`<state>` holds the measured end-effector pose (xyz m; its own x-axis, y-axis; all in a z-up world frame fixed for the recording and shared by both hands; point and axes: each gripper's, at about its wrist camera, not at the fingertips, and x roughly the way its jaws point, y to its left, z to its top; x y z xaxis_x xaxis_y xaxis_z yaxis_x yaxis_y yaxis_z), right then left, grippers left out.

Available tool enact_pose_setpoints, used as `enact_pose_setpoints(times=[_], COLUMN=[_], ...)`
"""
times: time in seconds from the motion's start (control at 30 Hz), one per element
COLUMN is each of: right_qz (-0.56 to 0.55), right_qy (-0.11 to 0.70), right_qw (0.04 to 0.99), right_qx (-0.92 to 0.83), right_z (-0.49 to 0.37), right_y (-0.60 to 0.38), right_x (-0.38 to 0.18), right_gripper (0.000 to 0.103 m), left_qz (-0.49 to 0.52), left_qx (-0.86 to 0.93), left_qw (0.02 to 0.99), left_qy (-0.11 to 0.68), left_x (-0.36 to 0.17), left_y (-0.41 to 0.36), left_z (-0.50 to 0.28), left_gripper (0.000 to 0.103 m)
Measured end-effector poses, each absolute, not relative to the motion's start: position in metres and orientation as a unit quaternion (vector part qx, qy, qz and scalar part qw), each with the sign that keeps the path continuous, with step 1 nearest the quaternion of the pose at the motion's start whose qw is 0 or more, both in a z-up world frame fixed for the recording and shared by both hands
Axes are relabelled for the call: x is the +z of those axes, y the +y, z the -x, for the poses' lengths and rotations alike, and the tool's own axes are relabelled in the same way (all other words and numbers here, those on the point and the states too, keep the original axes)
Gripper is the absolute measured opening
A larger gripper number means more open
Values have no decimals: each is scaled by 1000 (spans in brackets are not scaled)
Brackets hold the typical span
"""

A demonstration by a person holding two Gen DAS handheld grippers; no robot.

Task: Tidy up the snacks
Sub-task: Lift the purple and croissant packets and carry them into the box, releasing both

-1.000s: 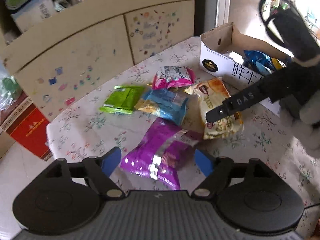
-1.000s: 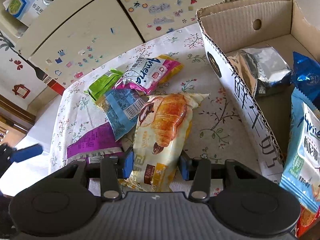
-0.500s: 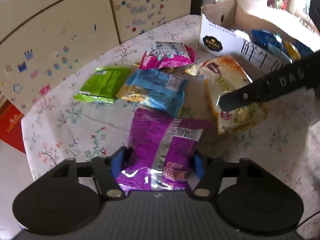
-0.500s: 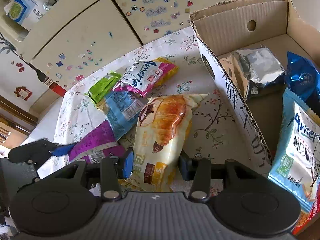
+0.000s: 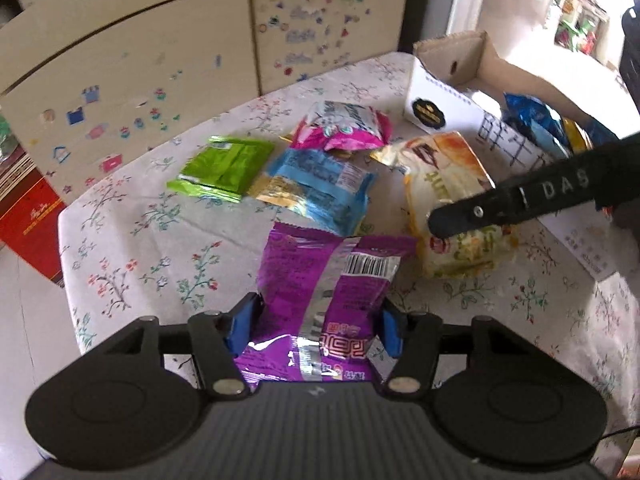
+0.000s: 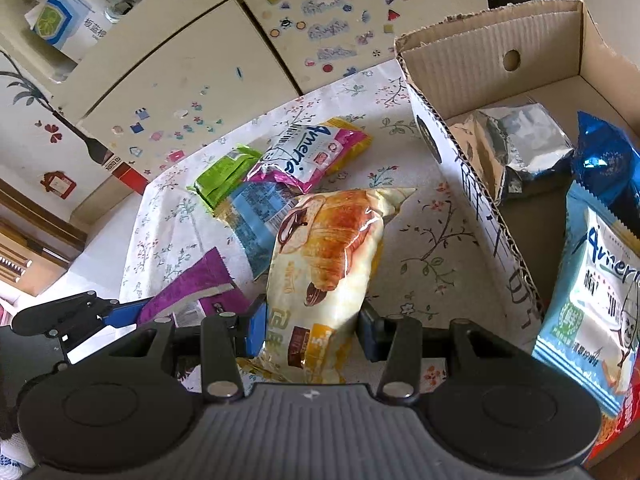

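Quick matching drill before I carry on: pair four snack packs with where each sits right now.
Packs:
1. purple pack
2. croissant pack
3. silver pack
4. green pack

Places:
A. inside the cardboard box
B. between the fingers of the left gripper
C. loose on the tablecloth, beside the blue pack
D. clamped in the right gripper

Pairs: 1-B, 2-D, 3-A, 4-C

Five snack packets ahead of the claws: one purple foil packet, one croissant packet, one blue, one green, one pink. One open cardboard box.
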<state>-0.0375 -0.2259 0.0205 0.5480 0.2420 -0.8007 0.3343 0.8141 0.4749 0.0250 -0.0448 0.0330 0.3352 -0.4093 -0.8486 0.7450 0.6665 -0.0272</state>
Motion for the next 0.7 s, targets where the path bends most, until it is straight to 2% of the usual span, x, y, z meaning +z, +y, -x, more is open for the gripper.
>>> enact_pose_setpoints(times=[0.7], right_qz=[-320], right_qy=[427], right_qw=[845], right_qx=[-15], right_z=[49], right_y=[-230], right_x=[57], right_gripper=[52], left_qz=[-91], left_qx=[-300], left_qw=[856], left_qy=[411], left_x=[72], left_y=[-41], left_z=[-41], left_gripper=[60])
